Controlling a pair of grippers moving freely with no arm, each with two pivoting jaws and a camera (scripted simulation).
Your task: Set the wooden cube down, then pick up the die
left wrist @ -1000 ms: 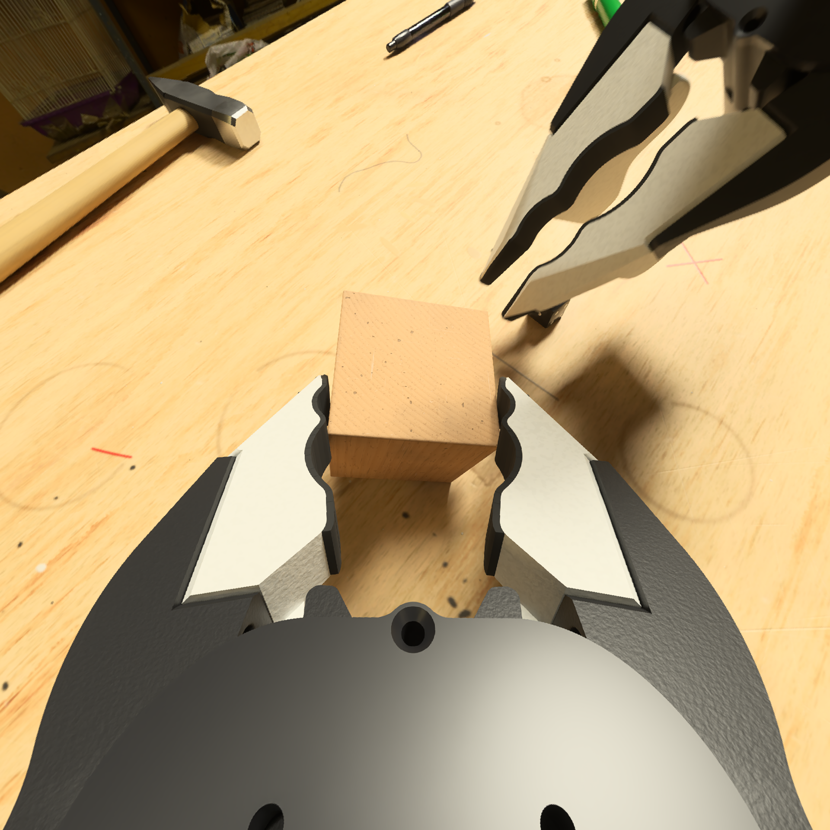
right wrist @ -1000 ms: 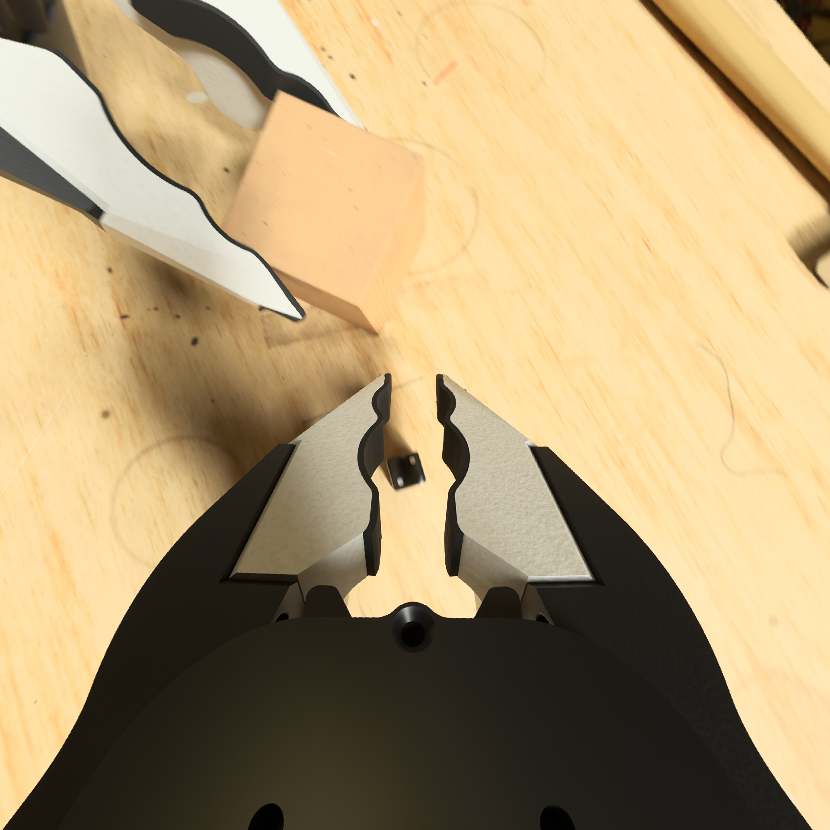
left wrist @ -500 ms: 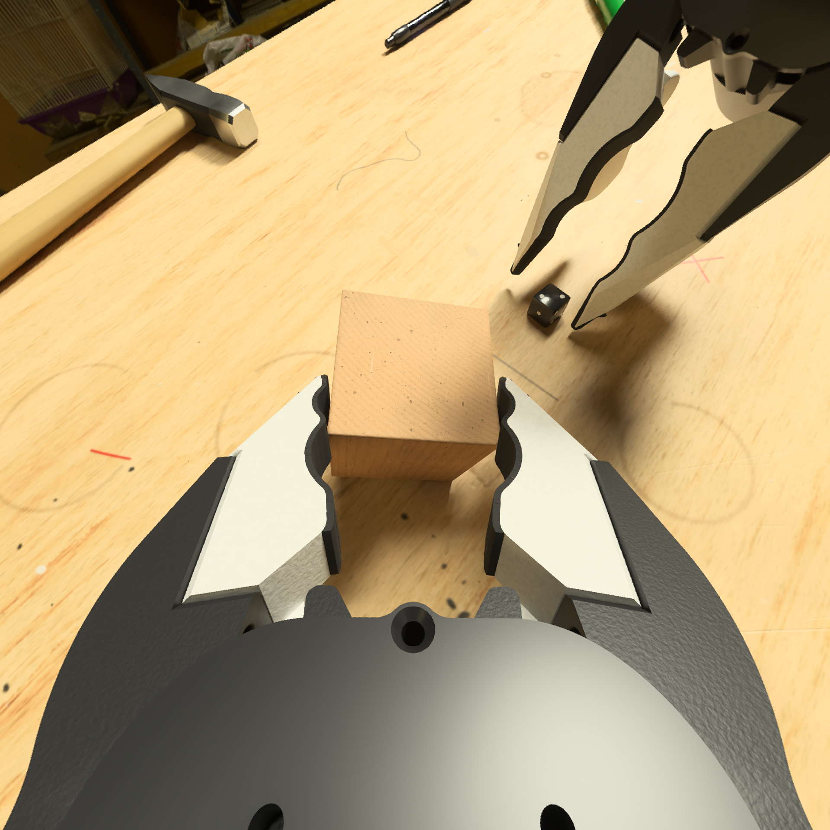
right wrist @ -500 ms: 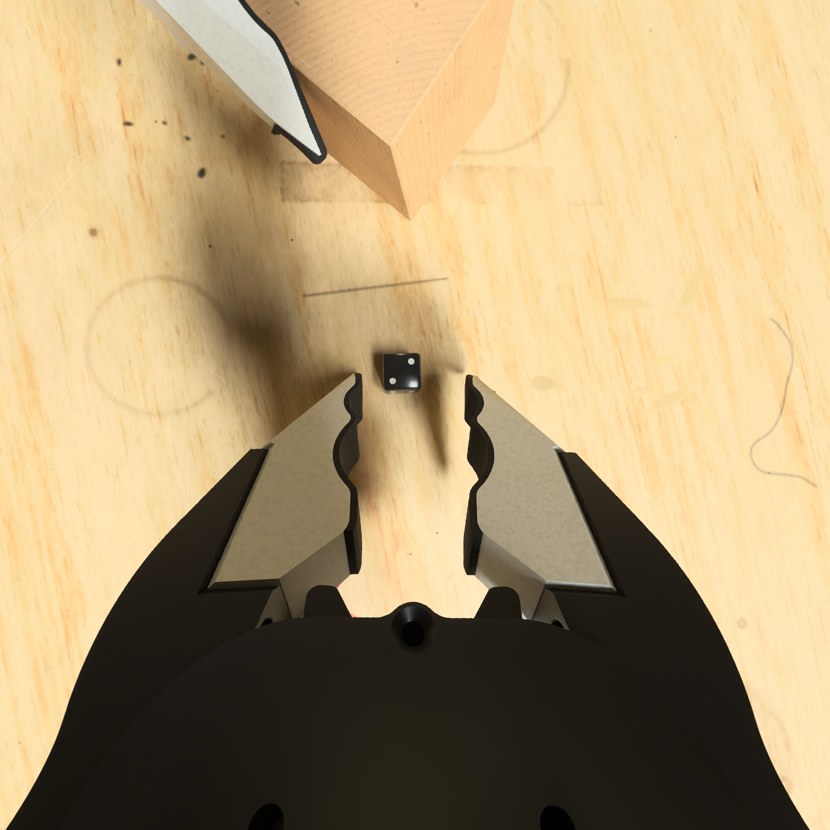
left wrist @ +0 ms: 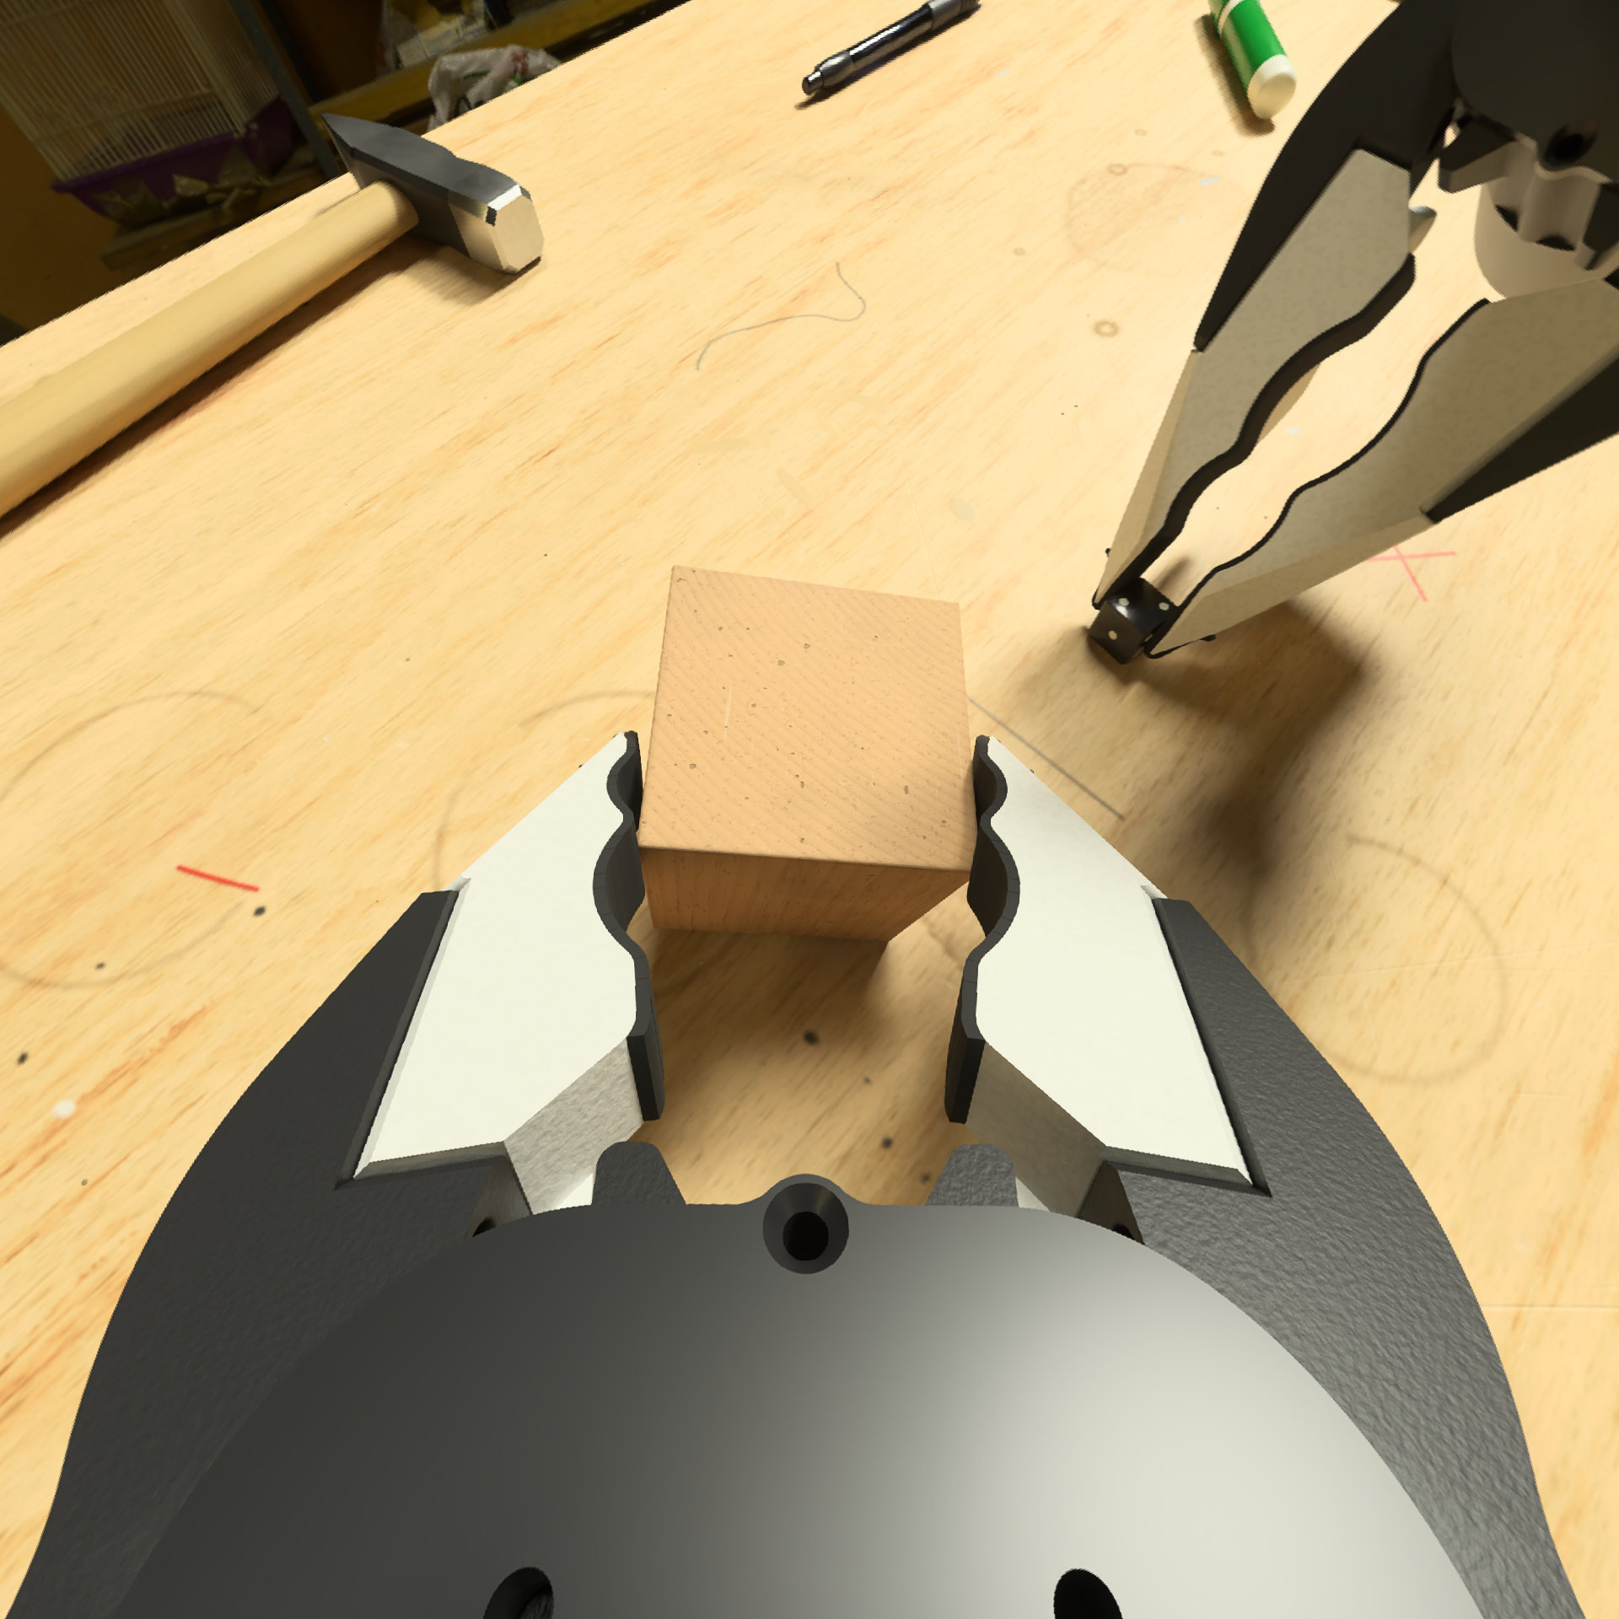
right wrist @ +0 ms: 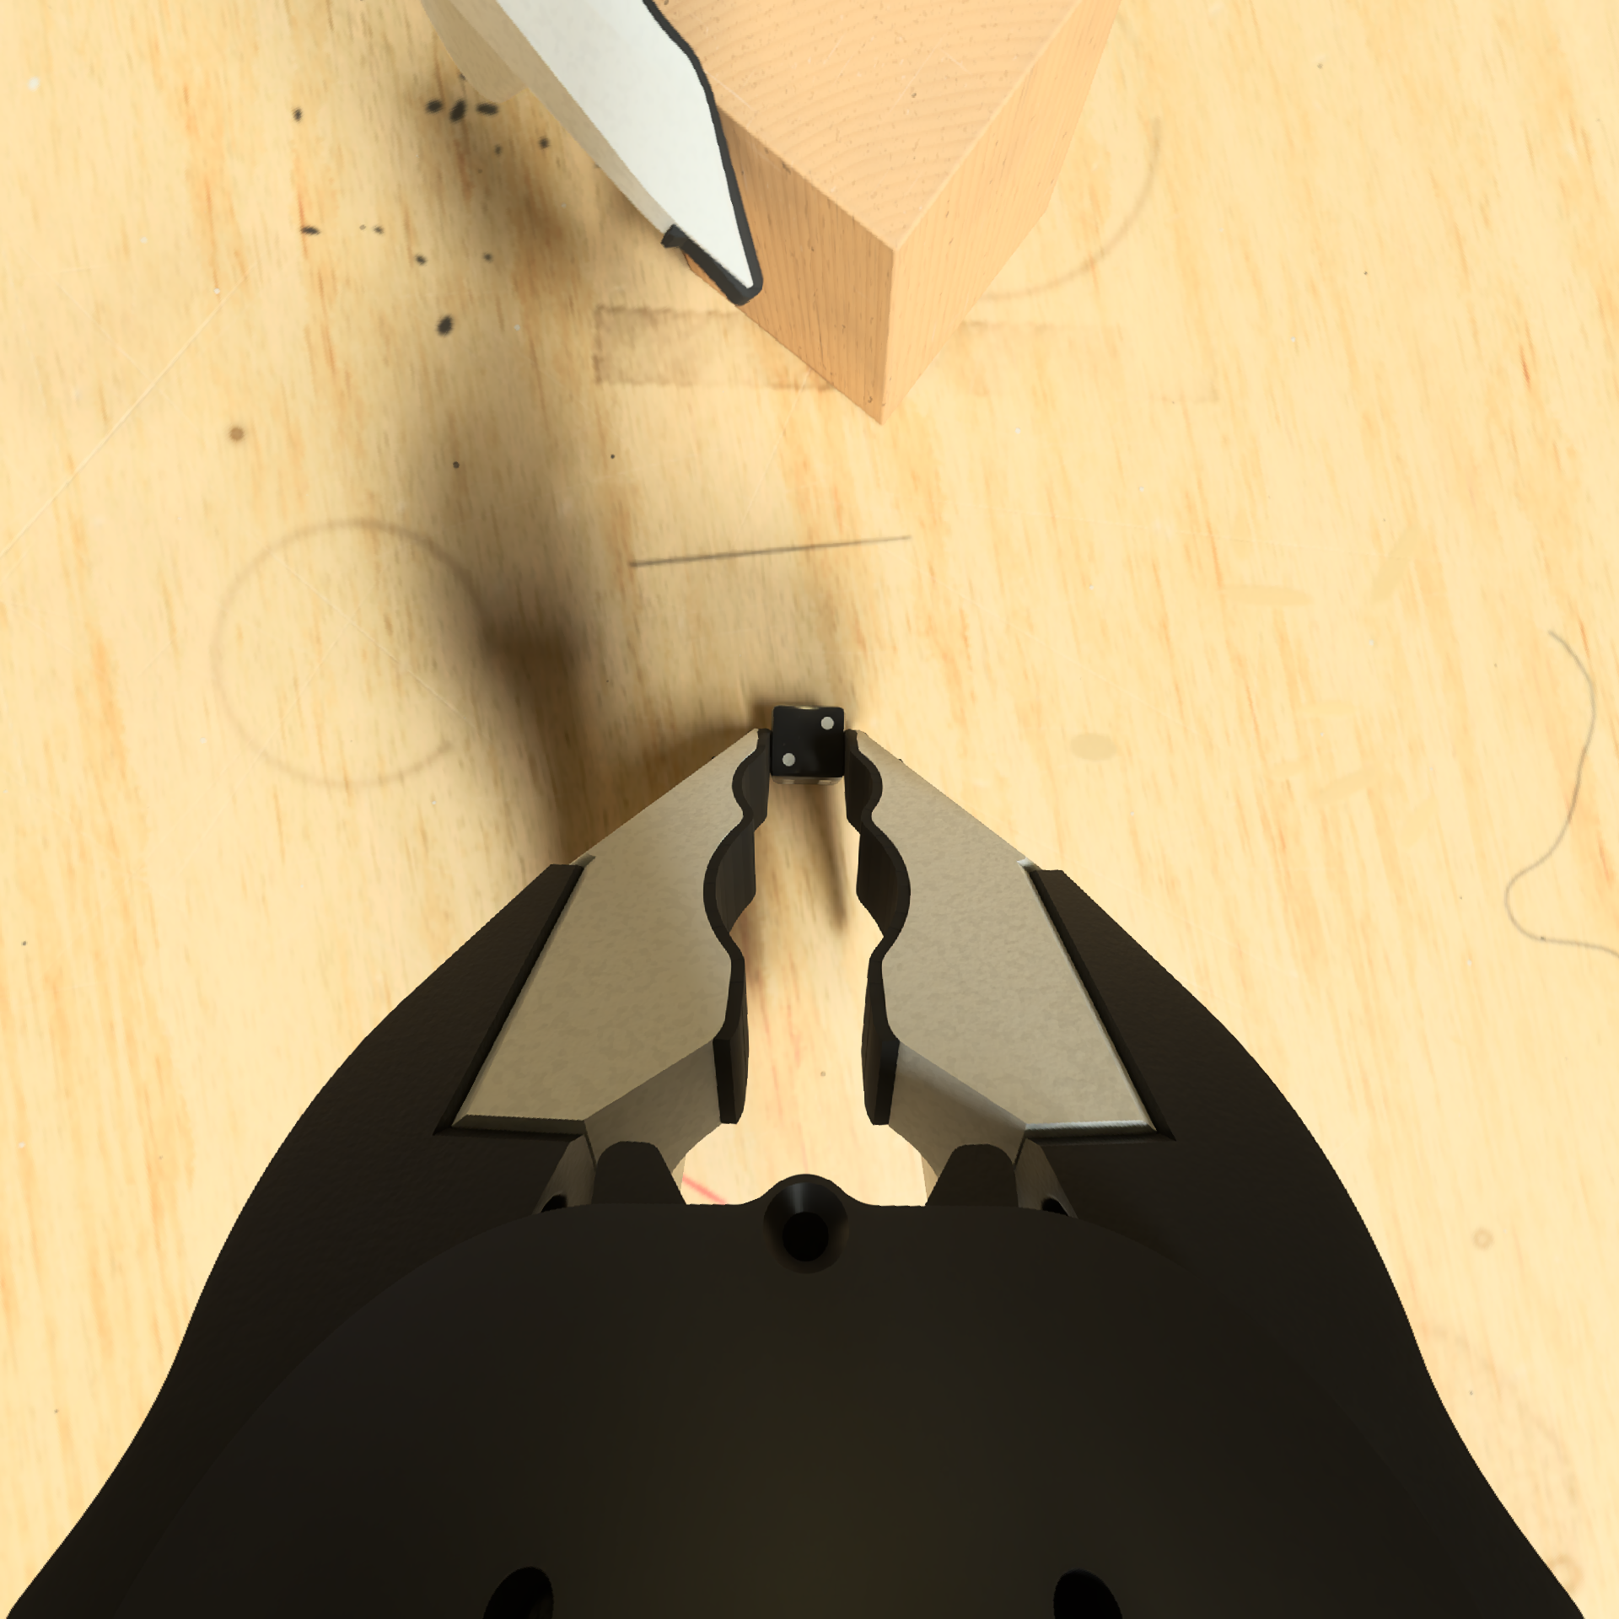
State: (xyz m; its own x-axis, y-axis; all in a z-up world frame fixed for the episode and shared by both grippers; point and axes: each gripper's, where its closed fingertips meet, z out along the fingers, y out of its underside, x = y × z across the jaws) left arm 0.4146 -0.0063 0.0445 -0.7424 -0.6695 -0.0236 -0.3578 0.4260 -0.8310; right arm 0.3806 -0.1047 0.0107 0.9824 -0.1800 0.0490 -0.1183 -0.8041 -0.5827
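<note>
While the left gripper (left wrist: 804,815) flanks the cube (left wrist: 802,745) on the worktop (left wrist: 613,438), the right gripper (right wrist: 808,760) pinches the die (right wrist: 808,743) at its fingertips. Second step, I judge; next, lift straight and slowly.

A hammer (left wrist: 263,254) with a pale wooden handle and a dark metal head lies on the plywood counter (left wrist: 613,491) at the upper left of the left wrist frame, its handle running off the left edge. At the top centre lies a dark pen (left wrist: 885,42), and at the upper right a green marker with a white cap (left wrist: 1251,54). Beyond the counter's far edge, top left, sit a wire cage (left wrist: 123,88) and a crumpled rag (left wrist: 482,70).
</note>
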